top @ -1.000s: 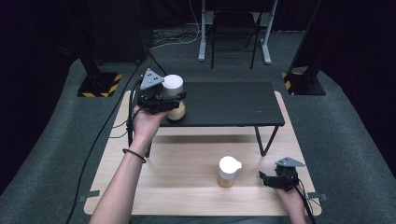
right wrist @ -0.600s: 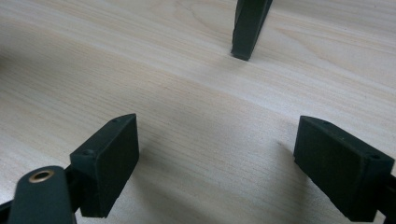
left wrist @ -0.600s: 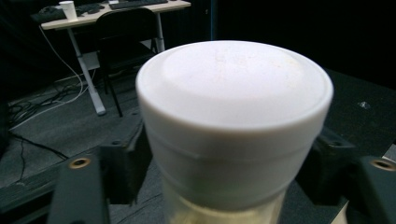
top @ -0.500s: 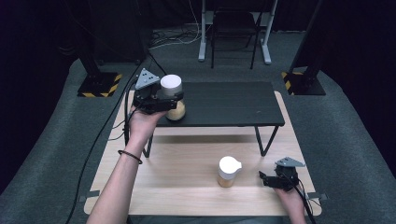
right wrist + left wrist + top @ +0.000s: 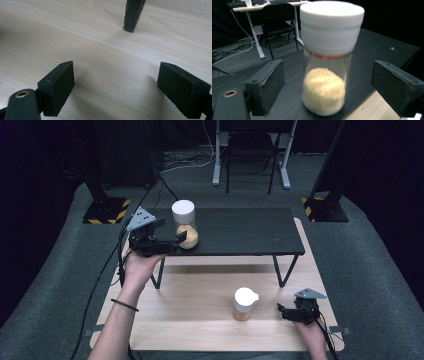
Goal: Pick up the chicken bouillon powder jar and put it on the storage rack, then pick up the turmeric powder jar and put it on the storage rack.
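- Your left gripper (image 5: 172,239) is up at the left end of the black table (image 5: 250,232). Its jaws are wide apart.
- The jar on the black table (image 5: 184,224) stands just past those jaws. In the left gripper view this jar (image 5: 328,57) sits in the gap between the two black pads, and neither pad touches it.
- That jar stands up straight, close to the near edge of the black table. It has a big white lid and clear sides. Yellow grains fill the bottom part. A thin orange-red ring runs just under the lid.
- You cannot read any words or brand on the jar. The clear part has no label that shows, and the picture is a bit blurry.
- Your right gripper (image 5: 286,312) rests low on the wooden board (image 5: 190,320), near its right end. Its jaws are wide apart too, with only bare wood between them in the right gripper view (image 5: 115,82).
- One black leg of the table (image 5: 132,15) stands on the wood ahead of the right gripper.
- A second jar (image 5: 245,303) stands on the wooden board, just to the left of your right gripper and not touching it. It also has a white lid and yellow grains inside. No writing shows on it.
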Available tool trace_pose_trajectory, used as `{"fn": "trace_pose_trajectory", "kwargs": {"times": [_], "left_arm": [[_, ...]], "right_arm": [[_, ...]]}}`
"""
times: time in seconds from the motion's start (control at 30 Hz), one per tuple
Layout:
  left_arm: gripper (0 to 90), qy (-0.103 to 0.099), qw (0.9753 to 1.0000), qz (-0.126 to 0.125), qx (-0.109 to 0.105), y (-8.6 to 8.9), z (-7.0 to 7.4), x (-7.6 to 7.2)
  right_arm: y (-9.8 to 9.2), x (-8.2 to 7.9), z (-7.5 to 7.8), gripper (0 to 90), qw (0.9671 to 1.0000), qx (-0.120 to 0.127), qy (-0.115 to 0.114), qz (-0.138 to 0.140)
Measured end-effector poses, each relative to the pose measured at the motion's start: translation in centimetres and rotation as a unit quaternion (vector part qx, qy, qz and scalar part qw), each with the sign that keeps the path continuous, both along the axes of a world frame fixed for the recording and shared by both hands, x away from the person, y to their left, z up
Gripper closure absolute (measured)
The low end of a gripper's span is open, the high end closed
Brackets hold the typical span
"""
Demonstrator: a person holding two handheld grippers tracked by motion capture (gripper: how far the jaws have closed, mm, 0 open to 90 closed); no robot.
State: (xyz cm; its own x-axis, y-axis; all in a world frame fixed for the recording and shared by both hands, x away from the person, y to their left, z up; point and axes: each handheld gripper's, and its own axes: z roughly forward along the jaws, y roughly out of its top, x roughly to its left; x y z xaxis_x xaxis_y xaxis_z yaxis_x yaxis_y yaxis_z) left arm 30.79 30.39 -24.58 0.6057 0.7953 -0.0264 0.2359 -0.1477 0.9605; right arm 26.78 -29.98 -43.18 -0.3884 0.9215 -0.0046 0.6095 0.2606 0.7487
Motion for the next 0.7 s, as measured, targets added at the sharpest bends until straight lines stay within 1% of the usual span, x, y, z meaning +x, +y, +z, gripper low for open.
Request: {"fn": "trace_pose_trajectory", "kwargs": {"times": [0.1,0.17,0.23,0.4,0.53,0.7], "left_arm": [[10.7,-0.007,0.9999,0.006,0.008,0.2,-0.5,-1.0],[10.6,-0.012,0.9998,0.010,0.007,0.5,-1.1,-1.8],[10.6,-0.018,0.9996,0.018,0.012,0.7,-1.8,-2.6],[10.1,-0.013,0.9996,0.025,0.009,1.4,-3.4,-4.0],[9.5,-0.016,0.9992,0.033,0.014,2.0,-4.5,-5.4],[9.3,-0.011,0.9989,0.041,0.022,2.4,-5.8,-6.4]], "right_arm": [[0.0,0.0,0.0,13.2,1.0000,0.000,0.000,0.000],[0.0,0.0,0.0,13.2,1.0000,0.001,0.000,0.000],[0.0,0.0,0.0,13.2,1.0000,0.001,0.000,0.000],[0.0,0.0,0.0,13.1,1.0000,0.000,0.000,0.000],[0.0,0.0,0.0,13.2,1.0000,0.000,0.000,0.000],[0.0,0.0,0.0,13.2,1.0000,0.000,0.000,0.000]]}}
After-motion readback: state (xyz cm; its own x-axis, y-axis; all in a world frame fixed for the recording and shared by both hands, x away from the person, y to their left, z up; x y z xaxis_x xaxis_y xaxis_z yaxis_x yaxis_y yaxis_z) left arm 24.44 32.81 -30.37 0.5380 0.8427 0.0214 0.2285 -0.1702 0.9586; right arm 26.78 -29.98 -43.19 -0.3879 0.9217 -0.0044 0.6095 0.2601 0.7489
